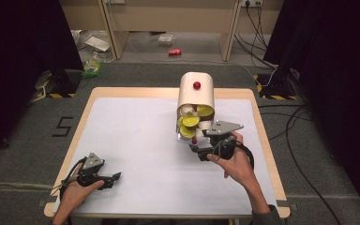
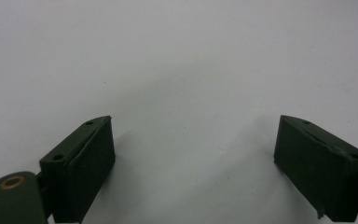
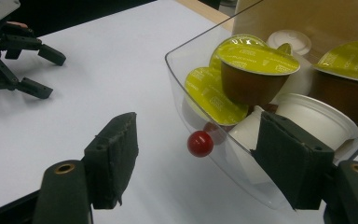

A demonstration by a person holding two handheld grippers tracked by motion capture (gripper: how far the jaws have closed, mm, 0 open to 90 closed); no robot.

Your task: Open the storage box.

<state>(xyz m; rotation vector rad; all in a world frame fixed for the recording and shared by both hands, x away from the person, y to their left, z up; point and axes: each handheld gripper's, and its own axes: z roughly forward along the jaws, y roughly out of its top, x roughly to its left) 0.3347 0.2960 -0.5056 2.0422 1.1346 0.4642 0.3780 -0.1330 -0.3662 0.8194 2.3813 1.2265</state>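
A cream capsule dispenser [image 1: 196, 96] stands at the table's far right middle, with a red knob [image 1: 197, 85] on its front. Its clear drawer [image 3: 179, 56] is pulled out and holds green-lidded capsules [image 3: 256, 58] and white capsules [image 3: 314, 119]. A small red knob [image 3: 200, 143] sticks out of the drawer's front wall. My right gripper [image 3: 196, 140] is open, with that knob in the gap between its jaws and touching neither pad. The right jaw lies close against the clear wall. My left gripper [image 1: 114, 181] rests open near the front left edge, with nothing between its jaws [image 2: 193, 140].
A white mat [image 1: 140, 140] covers the wooden table [image 1: 262, 140]. On the floor beyond the table lie a red can [image 1: 174, 52], cables [image 1: 258, 28] and some litter [image 1: 91, 68]. Dark curtains hang at both sides.
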